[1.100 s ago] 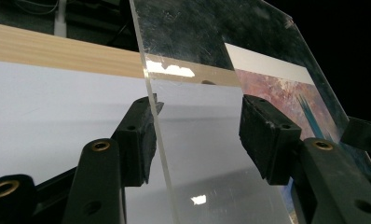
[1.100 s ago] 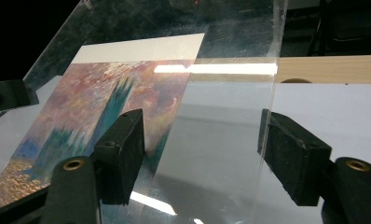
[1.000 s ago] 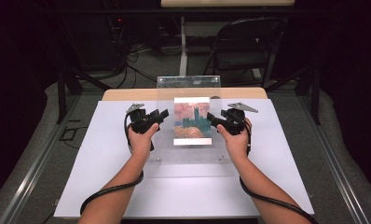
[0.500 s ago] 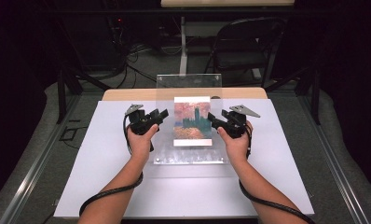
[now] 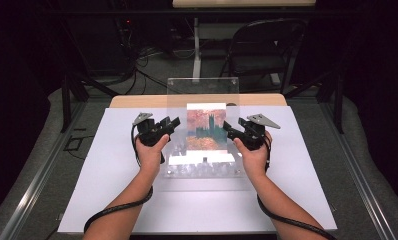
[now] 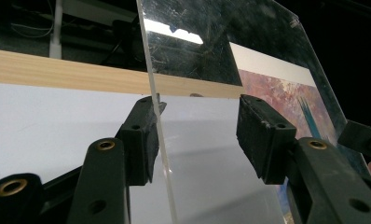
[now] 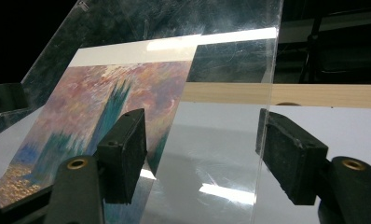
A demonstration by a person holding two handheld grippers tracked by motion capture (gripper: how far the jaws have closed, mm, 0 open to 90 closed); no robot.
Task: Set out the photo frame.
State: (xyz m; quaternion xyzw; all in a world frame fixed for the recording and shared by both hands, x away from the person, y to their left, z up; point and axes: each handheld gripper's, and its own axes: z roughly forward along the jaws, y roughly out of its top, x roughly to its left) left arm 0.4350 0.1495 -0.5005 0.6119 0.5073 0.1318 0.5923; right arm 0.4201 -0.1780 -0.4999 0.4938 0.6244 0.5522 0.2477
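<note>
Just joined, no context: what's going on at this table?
A person holds a gripper in each hand at the two side edges of a clear plastic sheet that stands tilted over a white mat. A painted picture shows through the sheet. The left gripper and right gripper each straddle an edge with jaws open, not yet clamped.

Right gripper [image 7: 200,156]: jaws parted, straddling the right edge of a clear acrylic sheet [image 7: 221,93], tilted, scuffed, catching glare. Left jaw sits in front of the sheet, right jaw just outside its edge; contact unclear. Painted print [image 7: 99,112] with white top margin lies against the sheet's left part. Beyond the sheet, white table cover [image 7: 342,119], then a wooden strip [image 7: 323,95].
</note>
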